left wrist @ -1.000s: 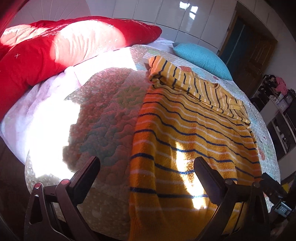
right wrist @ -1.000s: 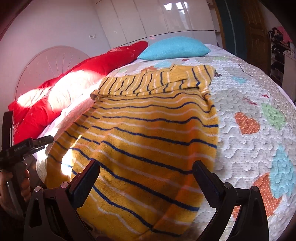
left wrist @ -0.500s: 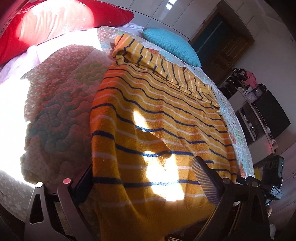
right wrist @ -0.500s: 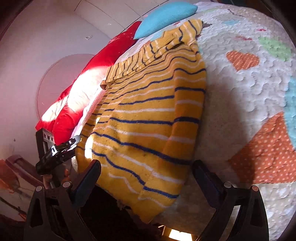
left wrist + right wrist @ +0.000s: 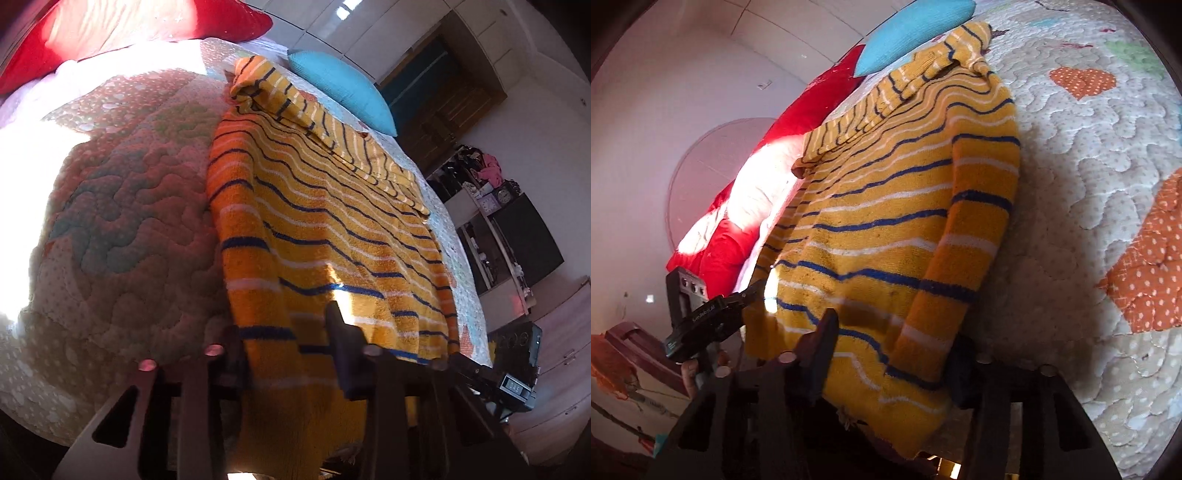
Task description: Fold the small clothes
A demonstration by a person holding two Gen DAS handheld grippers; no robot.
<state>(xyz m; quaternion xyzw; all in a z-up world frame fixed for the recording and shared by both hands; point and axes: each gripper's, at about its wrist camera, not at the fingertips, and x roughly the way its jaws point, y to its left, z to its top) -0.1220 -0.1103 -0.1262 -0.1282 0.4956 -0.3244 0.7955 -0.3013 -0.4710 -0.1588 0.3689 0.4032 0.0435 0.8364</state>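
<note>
A yellow sweater with navy and white stripes (image 5: 332, 229) lies flat on the quilted bed, its hem hanging over the near edge; it also fills the right wrist view (image 5: 894, 221). My left gripper (image 5: 284, 354) straddles the hem's left corner, its jaws narrowed around the fabric. My right gripper (image 5: 894, 354) straddles the hem's right corner, its jaws likewise narrowed around the fabric. The sleeves are folded across the top of the sweater (image 5: 332, 122). The left gripper shows from outside in the right wrist view (image 5: 713, 314).
A patterned quilt (image 5: 1089, 184) covers the bed. A red pillow (image 5: 122, 26) and a blue cushion (image 5: 343, 88) lie at the head. Shelves and a dark cabinet (image 5: 517, 229) stand to the right of the bed.
Both grippers dropped to the bed's near edge and moved onto the sweater's hem corners. Their jaws narrowed from wide open to closing around the fabric.
</note>
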